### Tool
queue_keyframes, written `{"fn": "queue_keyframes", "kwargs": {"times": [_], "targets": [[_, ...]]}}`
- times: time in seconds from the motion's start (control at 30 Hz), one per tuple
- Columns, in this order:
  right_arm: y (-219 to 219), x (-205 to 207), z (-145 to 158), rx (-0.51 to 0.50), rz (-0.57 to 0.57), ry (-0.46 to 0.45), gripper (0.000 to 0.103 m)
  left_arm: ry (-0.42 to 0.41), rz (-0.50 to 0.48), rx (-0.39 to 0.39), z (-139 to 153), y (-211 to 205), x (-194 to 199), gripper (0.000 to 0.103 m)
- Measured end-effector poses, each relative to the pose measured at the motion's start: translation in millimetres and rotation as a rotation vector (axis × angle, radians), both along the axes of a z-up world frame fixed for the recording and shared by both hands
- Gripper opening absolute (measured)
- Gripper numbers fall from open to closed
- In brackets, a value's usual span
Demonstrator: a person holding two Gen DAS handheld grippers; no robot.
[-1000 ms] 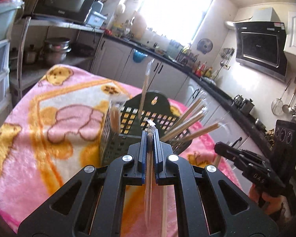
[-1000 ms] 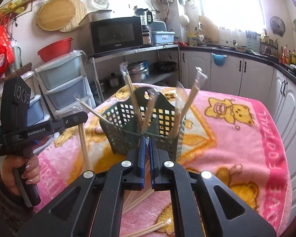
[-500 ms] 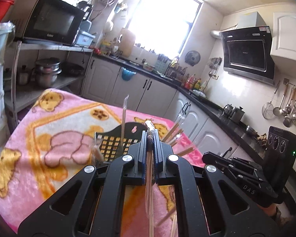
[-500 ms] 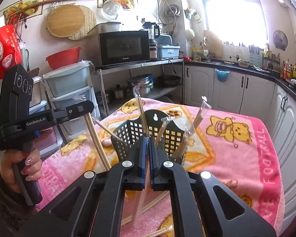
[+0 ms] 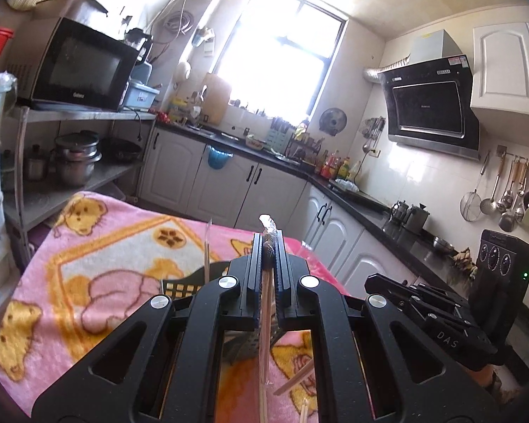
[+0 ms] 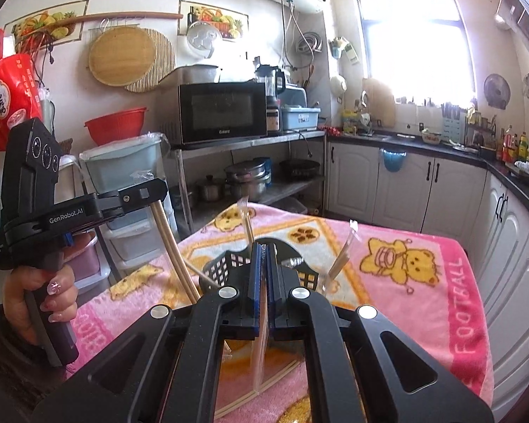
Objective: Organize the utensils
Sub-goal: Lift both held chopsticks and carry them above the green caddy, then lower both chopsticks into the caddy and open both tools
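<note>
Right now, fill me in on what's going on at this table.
A person holds a gripper in each hand above a pink blanket. The left gripper is shut on wrapped chopsticks that hang down. The right gripper pinches a clear wrapper. A dark basket below already holds several wrapped chopsticks; more lie loose on the blanket.

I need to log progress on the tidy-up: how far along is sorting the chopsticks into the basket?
Partly done. Several wrapped chopsticks already stand in the dark basket. In hand: the left gripper is shut on a wrapped pair, and the right gripper is shut on another wrapped pair, both above the basket. Left: loose chopsticks lie on the pink blanket.
</note>
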State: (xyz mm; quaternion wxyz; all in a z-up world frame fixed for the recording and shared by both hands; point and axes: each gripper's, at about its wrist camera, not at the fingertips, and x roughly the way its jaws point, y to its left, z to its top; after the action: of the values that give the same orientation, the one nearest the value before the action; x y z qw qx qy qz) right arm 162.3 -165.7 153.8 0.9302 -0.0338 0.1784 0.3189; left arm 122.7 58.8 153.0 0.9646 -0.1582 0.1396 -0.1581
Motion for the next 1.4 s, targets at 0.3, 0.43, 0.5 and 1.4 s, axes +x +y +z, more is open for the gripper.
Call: {"fn": "queue_keyframes", "kwargs": {"times": [0.3, 0.43, 0.5, 1.4], "targets": [[-4, 0, 22, 0.025, -0.005, -0.057, 0.003, -0.056, 0.011, 0.015, 21, 2, 1, 0.003], [-7, 2, 33, 0.036, -0.009, -0.083, 0.003, -0.080, 0.018, 0.023, 31, 2, 3, 0.003], [-8, 3, 38, 0.042, -0.010, -0.094, 0.003, -0.090, 0.022, 0.029, 35, 1, 5, 0.003], [-14, 45, 115, 0.127, -0.080, -0.241, 0.003, -0.169, 0.089, 0.075, 61, -5, 43, 0.003]]}}
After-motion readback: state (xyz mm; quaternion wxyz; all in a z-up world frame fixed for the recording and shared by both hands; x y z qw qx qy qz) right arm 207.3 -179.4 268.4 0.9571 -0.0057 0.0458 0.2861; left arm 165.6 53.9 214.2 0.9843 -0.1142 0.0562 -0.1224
